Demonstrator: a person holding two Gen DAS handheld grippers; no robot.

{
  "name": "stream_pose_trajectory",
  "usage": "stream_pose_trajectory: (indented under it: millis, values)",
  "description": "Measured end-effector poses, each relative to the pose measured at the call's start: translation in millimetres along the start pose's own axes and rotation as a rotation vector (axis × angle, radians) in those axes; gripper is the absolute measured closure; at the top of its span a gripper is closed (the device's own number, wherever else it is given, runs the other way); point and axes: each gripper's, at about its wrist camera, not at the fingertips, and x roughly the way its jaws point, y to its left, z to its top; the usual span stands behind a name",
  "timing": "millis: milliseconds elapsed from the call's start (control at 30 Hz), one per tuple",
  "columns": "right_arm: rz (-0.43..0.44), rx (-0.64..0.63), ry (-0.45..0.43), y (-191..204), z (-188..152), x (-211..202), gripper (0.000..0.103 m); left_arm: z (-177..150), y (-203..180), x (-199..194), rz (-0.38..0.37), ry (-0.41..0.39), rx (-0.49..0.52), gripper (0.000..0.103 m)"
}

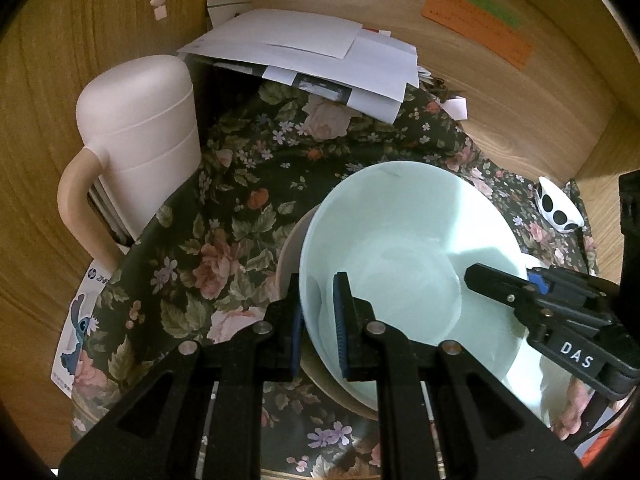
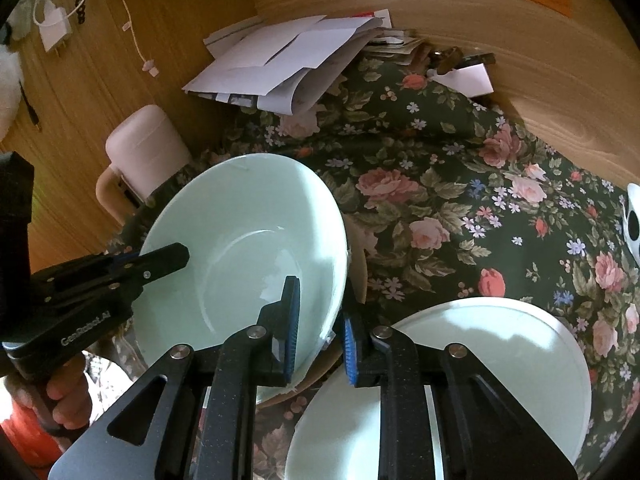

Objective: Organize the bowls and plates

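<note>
A pale green bowl [image 1: 404, 256] [image 2: 248, 248] sits tilted on top of a beige bowl [image 1: 289, 256] on the floral cloth. My left gripper [image 1: 318, 316] straddles the green bowl's left rim, one finger inside and one outside, jaws close on the rim. My right gripper [image 2: 320, 320] straddles the bowl's right rim the same way, with a small gap showing on the outer side. Each gripper shows in the other's view, the right one [image 1: 504, 284] and the left one [image 2: 160, 260]. A white plate [image 2: 500, 368] lies to the right, under my right gripper.
A pink lidded mug [image 1: 140, 152] stands at the left. A pile of white papers [image 1: 312, 52] lies at the back. A white dish with black dots [image 1: 558, 204] sits at the far right. Wooden walls [image 1: 520, 92] close in the back and sides.
</note>
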Motion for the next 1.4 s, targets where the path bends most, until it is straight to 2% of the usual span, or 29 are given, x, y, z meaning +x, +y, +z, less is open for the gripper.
stream_pose_trajectory:
  millis: [233, 333, 400, 500, 733, 833, 900, 1000, 1200, 1300, 1400]
  values:
    - [0.015, 0.014, -0.014, -3.7, -0.3, -6.4, 0.083, 0.9, -1.6, 2.9, 0.011, 0.001, 0.009, 0.090]
    - [0.001, -0.001, -0.038, -2.9, 0.2, -11.1, 0.076, 1.6, -3.0, 3.1, 0.025, -0.008, 0.019, 0.090]
    - [-0.007, -0.012, -0.059, -2.2, 0.8, -15.6, 0.067, 2.0, -4.4, 2.0, 0.032, -0.018, 0.027, 0.090]
    - [-0.002, -0.018, -0.062, -3.1, 1.4, -16.0, 0.067, 3.7, -6.2, -0.5, 0.057, -0.036, 0.045, 0.090]
    - [-0.003, 0.010, -0.058, -14.2, 0.6, -17.9, 0.067, 10.6, -7.5, -11.6, 0.046, -0.050, 0.036, 0.090]
    - [-0.018, 0.007, -0.085, -17.8, 2.6, -28.3, 0.061, 15.3, -15.9, -19.7, 0.029, -0.065, 0.051, 0.088]
    - [-0.037, 0.006, -0.118, -21.4, 4.1, -39.6, 0.052, 20.5, -24.4, -26.6, 0.015, -0.083, 0.059, 0.076]
    - [-0.063, 0.015, -0.157, -29.8, 7.0, -55.5, 0.044, 28.9, -39.5, -36.4, 0.004, -0.124, 0.081, 0.067]
    - [-0.122, 0.045, -0.228, -56.6, 13.8, -88.9, 0.032, 46.8, -73.8, -48.4, -0.046, -0.182, 0.111, 0.046]
    - [-0.154, 0.051, -0.265, -69.2, 16.9, -104.8, 0.032, 54.6, -91.9, -50.2, -0.062, -0.204, 0.119, 0.037]
    - [-0.191, 0.060, -0.293, -83.7, 19.3, -119.0, 0.026, 63.0, -109.5, -48.3, -0.072, -0.215, 0.132, 0.032]
